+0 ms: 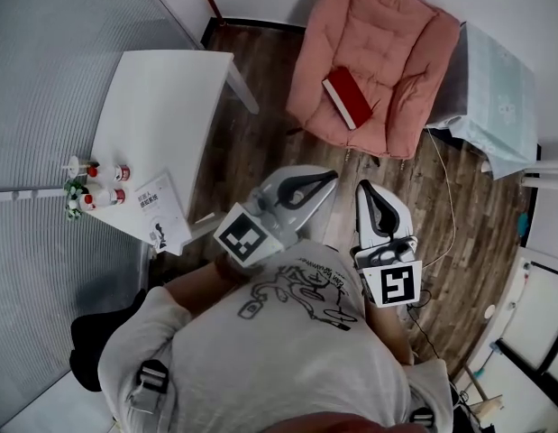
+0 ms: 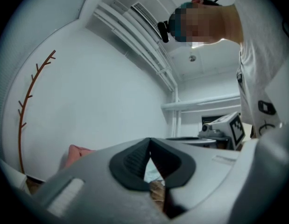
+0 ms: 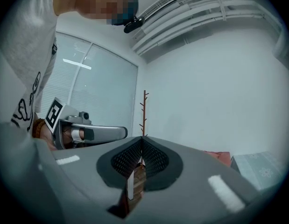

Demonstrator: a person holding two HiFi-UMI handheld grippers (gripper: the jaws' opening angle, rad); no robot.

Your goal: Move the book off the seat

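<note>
We are holding the left gripper and right gripper empty, jaws together. If they arrive that way, we are risking shoving the red rectangular hardcover book across the pink cushioned fabric armchair.

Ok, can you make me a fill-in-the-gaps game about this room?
1. The book lying on the armchair is coloured ___.
2. In the head view, the white table stands to the ___ of the armchair.
3. The left tongs and the right tongs are both ___, with nothing between them.
Missing words: red; left; shut.
</note>
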